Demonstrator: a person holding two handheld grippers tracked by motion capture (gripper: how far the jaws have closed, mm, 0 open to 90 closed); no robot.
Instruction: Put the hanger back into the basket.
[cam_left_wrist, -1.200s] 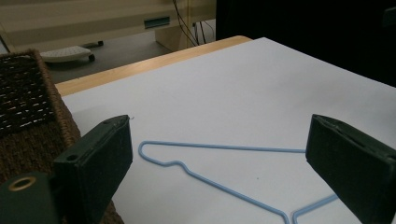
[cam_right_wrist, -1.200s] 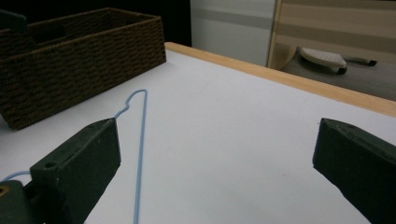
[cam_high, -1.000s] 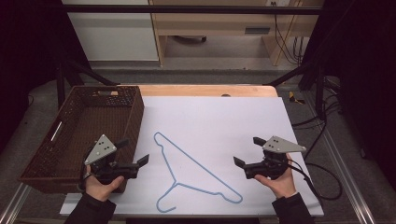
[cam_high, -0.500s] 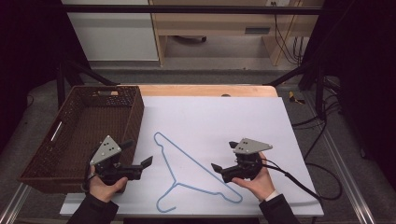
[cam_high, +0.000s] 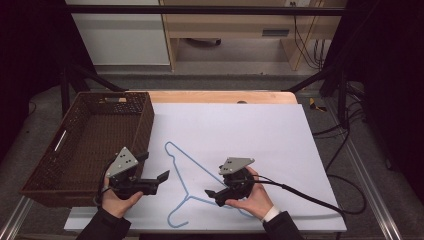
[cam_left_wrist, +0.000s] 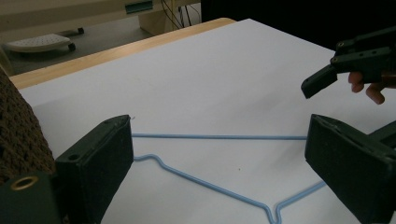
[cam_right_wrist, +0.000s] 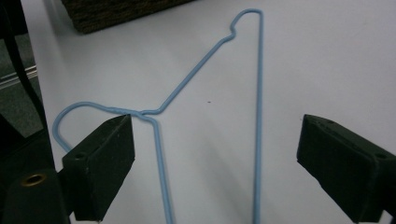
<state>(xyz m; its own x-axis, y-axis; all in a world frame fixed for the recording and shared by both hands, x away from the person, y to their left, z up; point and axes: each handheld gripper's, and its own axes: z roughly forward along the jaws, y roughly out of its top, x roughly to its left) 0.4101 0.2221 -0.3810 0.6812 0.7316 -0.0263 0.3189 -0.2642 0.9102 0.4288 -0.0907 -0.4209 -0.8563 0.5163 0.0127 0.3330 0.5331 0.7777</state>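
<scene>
1. A white sheet (cam_high: 240, 130) covers the table, with a wooden strip along the far edge.
2. A blue wire hanger (cam_high: 192, 187) lies flat near the front edge.
3. A brown basket (cam_high: 87, 145) sits at the left edge.
4. The left gripper (cam_high: 161, 177) is spread, empty, beside the basket.
5. The right gripper (cam_high: 211, 194) is spread over the hanger.

A high camera looks forward and down on the white tabletop (cam_high: 250, 125) from the near side. Two low, close cameras each look out between black jaws, skimming the surface. All three share the blue wire hanger (cam_high: 187, 187) (cam_left_wrist: 219, 161) (cam_right_wrist: 205, 93) toward 6 o'clock.
</scene>
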